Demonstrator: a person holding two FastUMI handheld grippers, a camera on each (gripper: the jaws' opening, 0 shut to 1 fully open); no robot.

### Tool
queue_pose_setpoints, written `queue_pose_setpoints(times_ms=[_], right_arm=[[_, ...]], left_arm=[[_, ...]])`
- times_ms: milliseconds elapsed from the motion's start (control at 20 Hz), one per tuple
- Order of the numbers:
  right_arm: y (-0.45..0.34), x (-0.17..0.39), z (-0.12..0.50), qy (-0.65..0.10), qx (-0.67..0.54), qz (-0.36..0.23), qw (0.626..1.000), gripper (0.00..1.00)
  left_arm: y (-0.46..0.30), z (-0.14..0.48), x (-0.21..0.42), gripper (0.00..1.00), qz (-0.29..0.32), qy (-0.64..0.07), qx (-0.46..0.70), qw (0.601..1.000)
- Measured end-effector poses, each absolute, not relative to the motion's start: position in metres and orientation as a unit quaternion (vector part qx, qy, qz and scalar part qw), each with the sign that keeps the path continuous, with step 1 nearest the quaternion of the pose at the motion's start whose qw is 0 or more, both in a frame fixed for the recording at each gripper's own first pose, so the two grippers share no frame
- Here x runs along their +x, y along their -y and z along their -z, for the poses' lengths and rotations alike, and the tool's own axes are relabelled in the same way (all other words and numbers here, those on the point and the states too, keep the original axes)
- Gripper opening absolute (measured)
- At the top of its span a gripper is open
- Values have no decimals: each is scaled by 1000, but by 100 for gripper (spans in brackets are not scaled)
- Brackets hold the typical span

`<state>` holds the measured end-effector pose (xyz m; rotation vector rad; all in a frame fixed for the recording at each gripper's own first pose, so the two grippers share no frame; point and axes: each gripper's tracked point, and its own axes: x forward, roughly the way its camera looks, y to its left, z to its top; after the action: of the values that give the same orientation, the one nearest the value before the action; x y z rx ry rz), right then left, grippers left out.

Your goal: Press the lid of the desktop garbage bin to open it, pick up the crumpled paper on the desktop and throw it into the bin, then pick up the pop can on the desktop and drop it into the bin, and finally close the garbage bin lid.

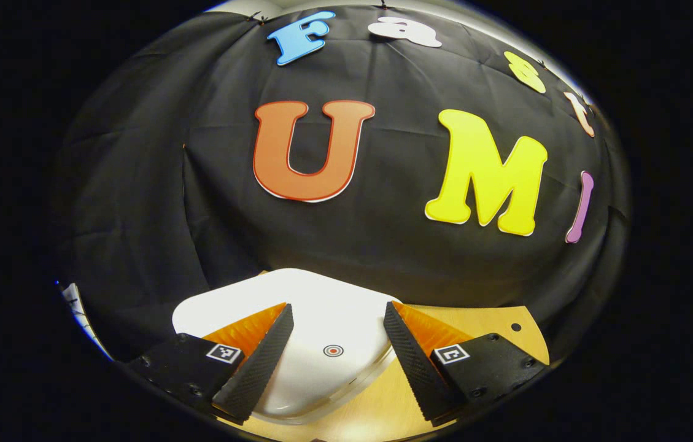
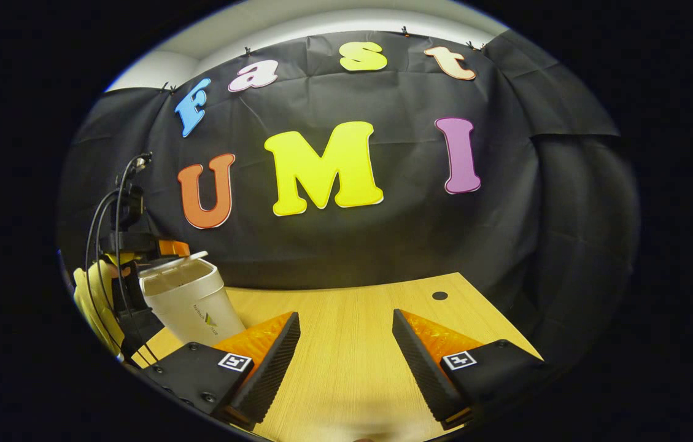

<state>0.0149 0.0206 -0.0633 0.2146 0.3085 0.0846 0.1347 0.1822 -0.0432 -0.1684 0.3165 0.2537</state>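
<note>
Black cloth wall behind a pale wooden desk, white ceiling above.

Glossy plastic lid, wood-grain desktop

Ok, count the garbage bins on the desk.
1: the garbage bin stands on the desk, at the left of the right gripper view, beneath the open left claw. Others may be hidden.

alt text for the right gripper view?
A white bin stands at the left of a wooden desk, its lid slightly raised, with the other tongs, cables and a yellow-gloved hand behind it. This camera's own tongs hang open over bare desk.
</note>
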Motion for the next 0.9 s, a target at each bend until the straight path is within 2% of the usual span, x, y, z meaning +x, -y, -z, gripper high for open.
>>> queue_pose_setpoints(times_ms=[300,400,700,900], right_arm=[[-18,20,67,-158,122,-70,977,96],[-17,21,68,-159,127,-82,976,96],[-9,27,68,-157,138,-110,972,98],[-1,30,73,-161,138,-113,971,98]], left_arm=[[-183,69,138,95,-139,-187,-22,972],[-184,67,136,97,-145,-177,4,973],[-182,76,133,97,-162,-207,1,965],[-181,77,131,98,-179,-190,0,965]])
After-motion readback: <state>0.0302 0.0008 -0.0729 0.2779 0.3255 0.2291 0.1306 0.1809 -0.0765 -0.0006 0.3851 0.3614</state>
